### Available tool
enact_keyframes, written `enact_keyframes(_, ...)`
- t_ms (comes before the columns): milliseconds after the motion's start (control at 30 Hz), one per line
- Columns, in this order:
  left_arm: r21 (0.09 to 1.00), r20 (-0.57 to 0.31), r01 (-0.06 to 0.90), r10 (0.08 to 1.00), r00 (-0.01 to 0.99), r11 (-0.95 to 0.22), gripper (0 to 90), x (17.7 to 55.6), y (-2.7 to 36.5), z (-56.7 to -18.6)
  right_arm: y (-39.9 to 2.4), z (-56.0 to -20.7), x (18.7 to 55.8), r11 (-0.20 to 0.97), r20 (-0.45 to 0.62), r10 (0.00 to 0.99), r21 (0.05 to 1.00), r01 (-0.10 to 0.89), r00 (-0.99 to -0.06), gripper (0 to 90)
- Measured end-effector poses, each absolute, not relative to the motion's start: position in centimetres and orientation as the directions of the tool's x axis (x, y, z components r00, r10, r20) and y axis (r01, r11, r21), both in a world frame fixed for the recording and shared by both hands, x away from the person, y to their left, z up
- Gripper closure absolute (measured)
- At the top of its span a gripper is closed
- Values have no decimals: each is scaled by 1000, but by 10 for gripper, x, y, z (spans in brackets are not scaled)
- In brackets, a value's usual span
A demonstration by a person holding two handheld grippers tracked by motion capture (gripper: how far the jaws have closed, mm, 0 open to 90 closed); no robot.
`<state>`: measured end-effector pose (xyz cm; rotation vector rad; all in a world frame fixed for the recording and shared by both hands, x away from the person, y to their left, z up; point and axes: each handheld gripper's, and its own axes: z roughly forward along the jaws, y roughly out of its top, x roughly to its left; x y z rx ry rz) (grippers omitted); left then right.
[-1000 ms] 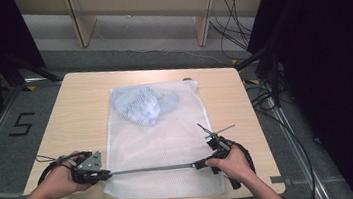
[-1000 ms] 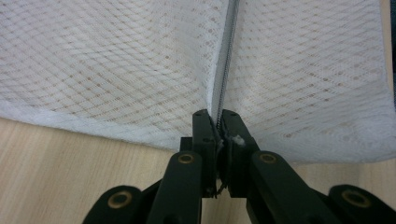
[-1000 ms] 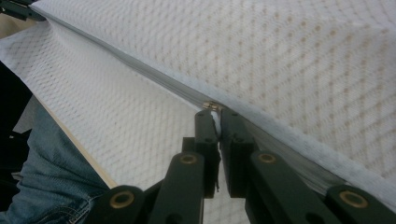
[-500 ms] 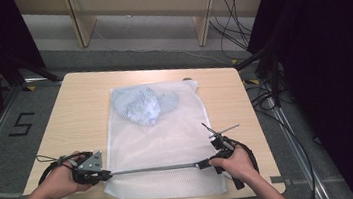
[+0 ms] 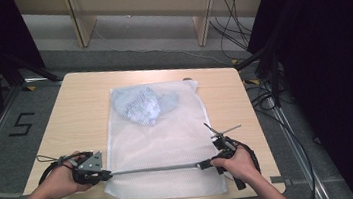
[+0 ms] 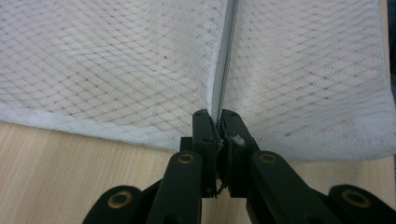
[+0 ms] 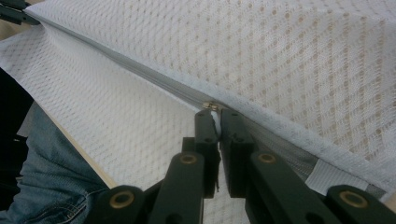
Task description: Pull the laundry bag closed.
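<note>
The white mesh laundry bag (image 5: 161,141) lies flat on my desk (image 5: 79,105), a bluish garment (image 5: 142,105) bundled inside its far end and its zipper (image 5: 155,169) running across the near end. My left tongs (image 5: 106,175) are clamped on the zipper's left end. My right tongs (image 5: 203,165) are closed on the zipper pull (image 7: 212,108) at the right.
</note>
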<state>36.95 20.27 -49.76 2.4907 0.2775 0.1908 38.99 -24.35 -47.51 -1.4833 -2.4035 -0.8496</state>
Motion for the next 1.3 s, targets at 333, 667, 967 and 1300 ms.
enact_keyframes(333,599,71,153,243,967,-786,851,369,203,-498,-248,-475,390,330,442,762,365,871,-473,870)
enact_keyframes(667,599,67,153,240,968,-786,851,370,202,-498,-251,-475,389,318,446,768,357,878,-460,869)
enact_keyframes(967,594,72,149,236,969,-791,851,370,202,-498,-259,-476,388,309,441,777,354,883,-449,870)
enact_keyframes(1300,596,70,152,240,968,-789,851,370,202,-498,-264,-475,388,307,444,776,353,884,-447,870)
